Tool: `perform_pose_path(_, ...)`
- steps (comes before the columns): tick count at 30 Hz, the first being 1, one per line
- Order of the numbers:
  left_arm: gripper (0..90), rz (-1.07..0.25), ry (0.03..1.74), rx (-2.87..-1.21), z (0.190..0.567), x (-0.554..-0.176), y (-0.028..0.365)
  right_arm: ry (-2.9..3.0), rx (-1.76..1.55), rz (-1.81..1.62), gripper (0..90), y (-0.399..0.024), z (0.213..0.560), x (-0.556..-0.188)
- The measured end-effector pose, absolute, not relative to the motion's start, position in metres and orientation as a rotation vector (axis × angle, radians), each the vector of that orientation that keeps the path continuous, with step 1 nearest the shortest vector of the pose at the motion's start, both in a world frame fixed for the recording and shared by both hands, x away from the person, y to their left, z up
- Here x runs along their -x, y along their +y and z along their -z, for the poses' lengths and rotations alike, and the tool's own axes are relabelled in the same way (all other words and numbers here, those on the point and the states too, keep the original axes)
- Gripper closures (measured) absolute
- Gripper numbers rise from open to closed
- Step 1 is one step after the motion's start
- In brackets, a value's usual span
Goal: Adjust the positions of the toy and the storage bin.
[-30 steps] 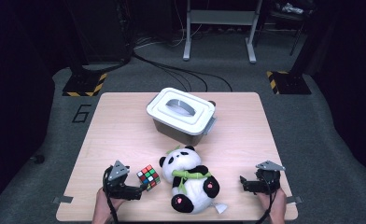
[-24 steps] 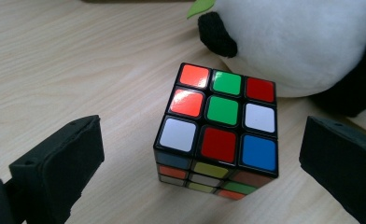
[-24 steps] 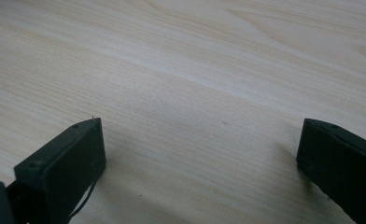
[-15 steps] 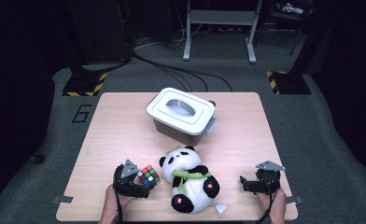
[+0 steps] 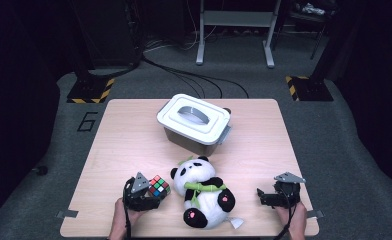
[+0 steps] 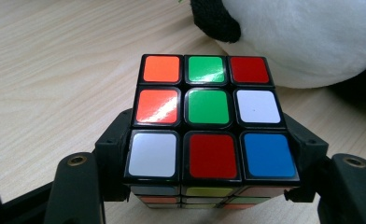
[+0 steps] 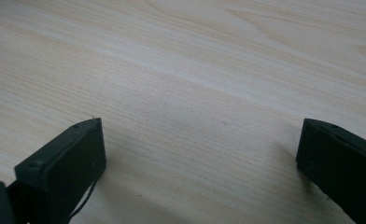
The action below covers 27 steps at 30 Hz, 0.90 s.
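A scrambled Rubik's cube (image 5: 159,185) lies on the wooden table (image 5: 124,135) near its front left, just left of a plush panda (image 5: 204,192). My left gripper (image 5: 153,194) has just been closing, and the cube (image 6: 209,116) sits between its jaws. The black fingers (image 6: 118,144) lie against both side faces of the cube, which rests on the table. In the left gripper view the panda's white body (image 6: 302,37) is right behind the cube. My right gripper (image 5: 264,196) rests at the front right, open, with bare wood between its jaws (image 7: 197,154).
A grey lidded box with a handle (image 5: 194,122) stands behind the panda at mid-table. The table's front edge runs close under both hands. A dark floor with cables and stand legs surrounds the table.
My left gripper has slid right up to the cube, and its jaws have come in around it. The right gripper, panda and box have kept still.
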State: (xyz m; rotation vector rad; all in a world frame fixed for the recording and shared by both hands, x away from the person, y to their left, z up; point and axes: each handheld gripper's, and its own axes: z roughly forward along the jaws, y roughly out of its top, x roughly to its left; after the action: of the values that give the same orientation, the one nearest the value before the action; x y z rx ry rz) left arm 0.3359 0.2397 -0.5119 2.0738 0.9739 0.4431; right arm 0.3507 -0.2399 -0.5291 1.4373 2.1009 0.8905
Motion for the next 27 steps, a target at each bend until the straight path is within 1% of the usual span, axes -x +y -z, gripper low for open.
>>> perform_pose_path(3,34.2,-0.456,0.987,-2.036,0.509,-0.334,0.245,2.1,-1.438,-0.891,0.5,-0.24,0.529,-0.351)
perform_pose_path(11,34.2,-0.491,1.022,-2.026,0.502,-0.336,0.259,2.101,-1.436,-0.891,0.6,-0.24,0.529,-0.351)
perform_pose_path(20,34.2,-0.548,1.122,-1.961,0.494,-0.341,0.284,2.099,-1.439,-0.89,0.6,-0.24,0.529,-0.351)
perform_pose_path(27,34.2,-0.601,1.221,-1.914,0.491,-0.353,0.31,2.098,-1.439,-0.89,0.6,-0.24,0.529,-0.351)
